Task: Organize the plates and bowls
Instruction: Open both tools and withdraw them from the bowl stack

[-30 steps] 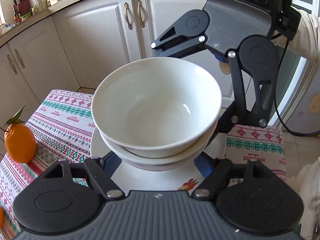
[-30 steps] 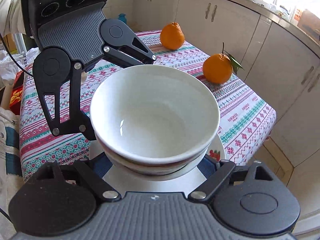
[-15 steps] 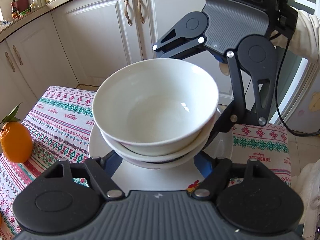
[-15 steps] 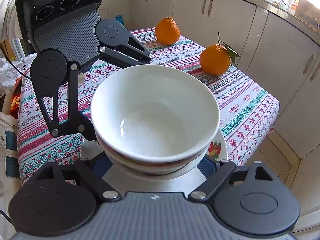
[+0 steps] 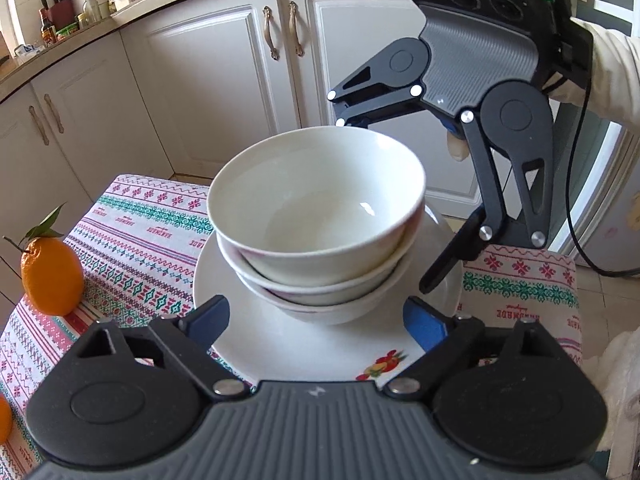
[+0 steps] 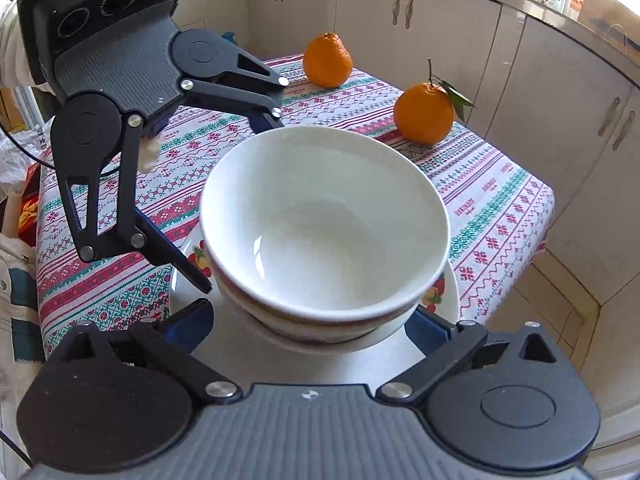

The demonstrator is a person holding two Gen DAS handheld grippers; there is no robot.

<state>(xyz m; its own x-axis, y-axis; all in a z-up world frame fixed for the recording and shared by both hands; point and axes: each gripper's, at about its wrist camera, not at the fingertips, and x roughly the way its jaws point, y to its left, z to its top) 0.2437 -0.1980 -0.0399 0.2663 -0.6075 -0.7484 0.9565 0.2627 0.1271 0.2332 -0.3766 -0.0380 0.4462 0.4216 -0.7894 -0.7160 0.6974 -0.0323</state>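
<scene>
Three white bowls are nested in a stack, the top bowl [image 5: 316, 200] [image 6: 324, 220] empty. The stack rests on a white plate [image 5: 288, 344] [image 6: 232, 356] with fruit decals, on a patterned tablecloth. My left gripper [image 5: 316, 320] [image 6: 240, 204] and right gripper [image 6: 308, 324] [image 5: 383, 205] face each other across the stack. Both pairs of jaws are opening. The blue pads [image 5: 208, 318] [image 6: 426, 328] stand clear of the bowls, which sit between the fingers untouched.
An orange with leaves [image 5: 50, 280] [image 6: 422, 114] and a second orange [image 6: 328, 60] sit on the cloth [image 6: 492, 200]. White cabinet doors [image 5: 208, 92] stand close behind the small table. A sleeved arm [image 5: 612, 72] holds the right gripper.
Both pairs of jaws have spread wider and come off the sides of the lower bowls. The stack now rests on the plate with nothing gripping it.
</scene>
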